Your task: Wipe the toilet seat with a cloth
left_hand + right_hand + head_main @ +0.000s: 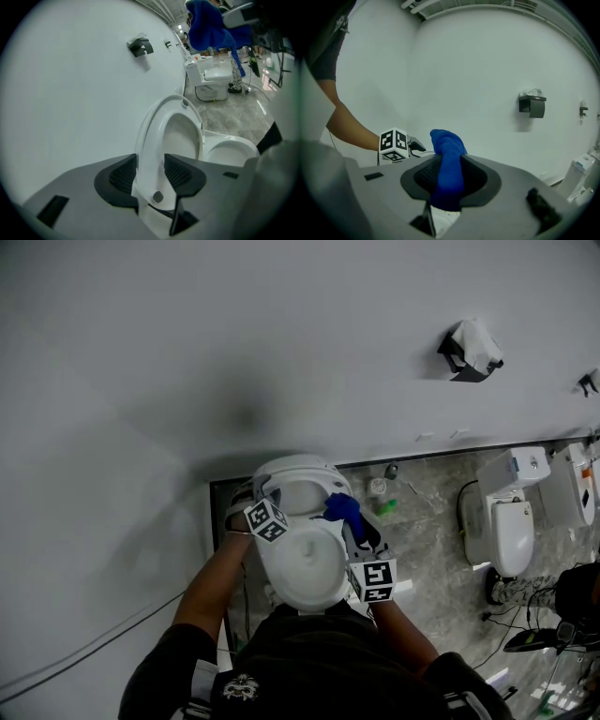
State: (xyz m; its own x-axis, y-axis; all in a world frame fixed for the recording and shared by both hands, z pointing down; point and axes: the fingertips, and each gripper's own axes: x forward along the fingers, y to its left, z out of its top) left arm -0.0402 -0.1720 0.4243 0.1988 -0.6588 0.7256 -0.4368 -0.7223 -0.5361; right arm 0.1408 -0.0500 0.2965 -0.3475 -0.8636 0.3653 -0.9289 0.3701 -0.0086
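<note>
Both grippers we are keeping busy: the left gripper [151, 174] fingers are standing apart astride the upright toilet seat [147, 140] rim, which we are judging stiff and slick, while the right gripper [448, 178] fingers are clamping the blue cloth [447, 150], probably soft and light, by its bunched middle near the seat's right side.

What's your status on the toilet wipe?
Right tool shut on blue cloth. Left tool open, raised seat rim between its pads. No obstruction seen.
</note>
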